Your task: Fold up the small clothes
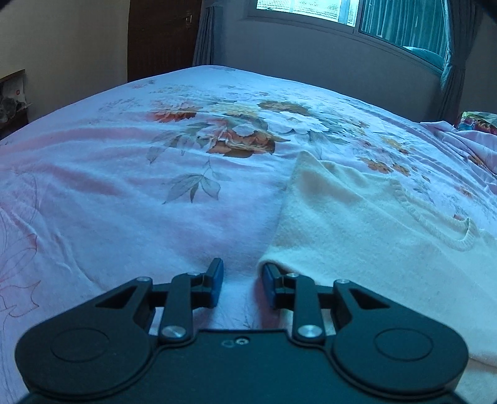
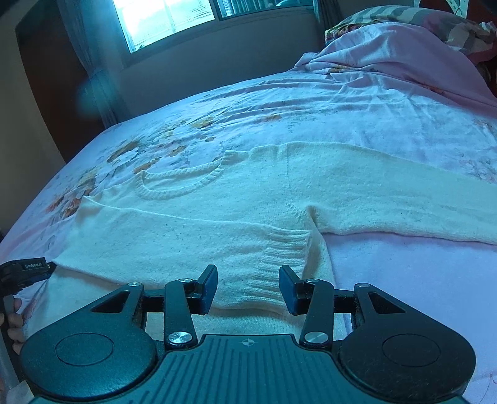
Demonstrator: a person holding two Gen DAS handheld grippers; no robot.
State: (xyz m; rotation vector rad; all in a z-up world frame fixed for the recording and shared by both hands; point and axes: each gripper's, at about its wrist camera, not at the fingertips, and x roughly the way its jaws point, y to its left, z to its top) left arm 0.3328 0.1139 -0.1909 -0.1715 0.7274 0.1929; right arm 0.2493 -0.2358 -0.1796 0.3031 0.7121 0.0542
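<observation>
A cream knit sweater [image 2: 217,205] lies flat on the bed, neckline away from me. One sleeve is folded across its body, with the ribbed cuff [image 2: 279,254] near the front; the other sleeve [image 2: 403,192] stretches out to the right. My right gripper [image 2: 247,287] is open, its jaws on either side of the cuff, just above it. My left gripper [image 1: 242,284] is open and empty over the sheet, its right finger at the sweater's left edge [image 1: 357,223]. The left gripper also shows at the left edge of the right wrist view [image 2: 25,273].
The bed has a pink floral sheet [image 1: 139,174]. A bunched pink blanket and pillows [image 2: 403,52] lie at the bed's right end. A wall with a window [image 2: 174,18] and curtains stands behind the bed.
</observation>
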